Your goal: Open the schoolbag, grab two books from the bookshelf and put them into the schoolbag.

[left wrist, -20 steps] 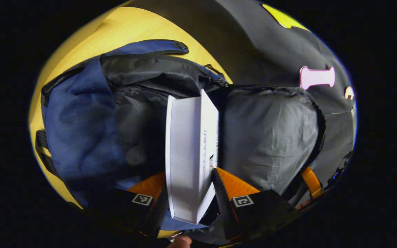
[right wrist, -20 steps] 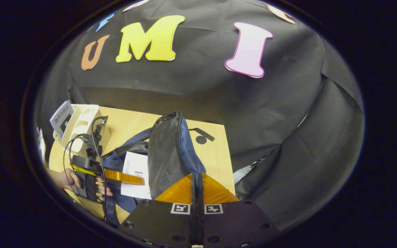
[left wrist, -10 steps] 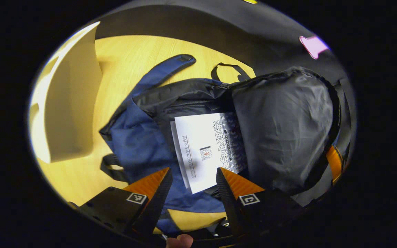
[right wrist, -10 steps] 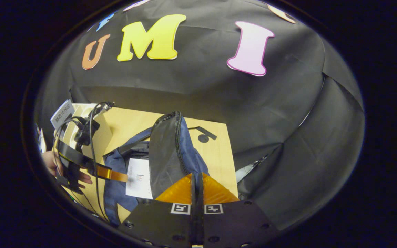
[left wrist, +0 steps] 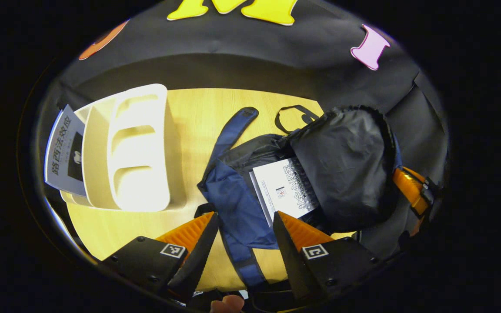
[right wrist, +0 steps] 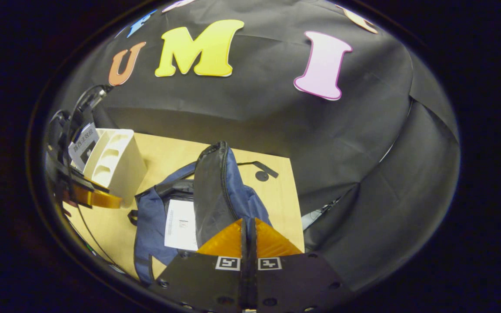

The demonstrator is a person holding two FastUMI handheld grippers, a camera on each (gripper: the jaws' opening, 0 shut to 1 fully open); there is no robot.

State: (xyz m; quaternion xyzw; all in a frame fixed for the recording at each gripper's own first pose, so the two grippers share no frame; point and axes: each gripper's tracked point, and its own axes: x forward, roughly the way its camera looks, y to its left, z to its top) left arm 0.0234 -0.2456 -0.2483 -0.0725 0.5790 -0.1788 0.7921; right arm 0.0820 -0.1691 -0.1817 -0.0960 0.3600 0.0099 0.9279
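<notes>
The left gripper [left wrist: 245,221] hung empty, jaws apart; one book [left wrist: 284,190] lay in the bag [left wrist: 233,204] just ahead. The right gripper [right wrist: 248,232] pinched the flap [right wrist: 209,191]; a slip might cover the opening. Another book [left wrist: 64,152] waited behind the shelf [left wrist: 133,148].

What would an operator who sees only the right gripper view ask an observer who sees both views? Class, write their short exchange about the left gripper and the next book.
Operator: Is the left gripper carrying anything?
Observer: No. The left gripper is open, with nothing between its fingers and the schoolbag ahead of it.
Operator: Where is the next book?
Observer: One book stands at the end of the bookshelf farthest from the schoolbag, its cover fully in sight.
</notes>
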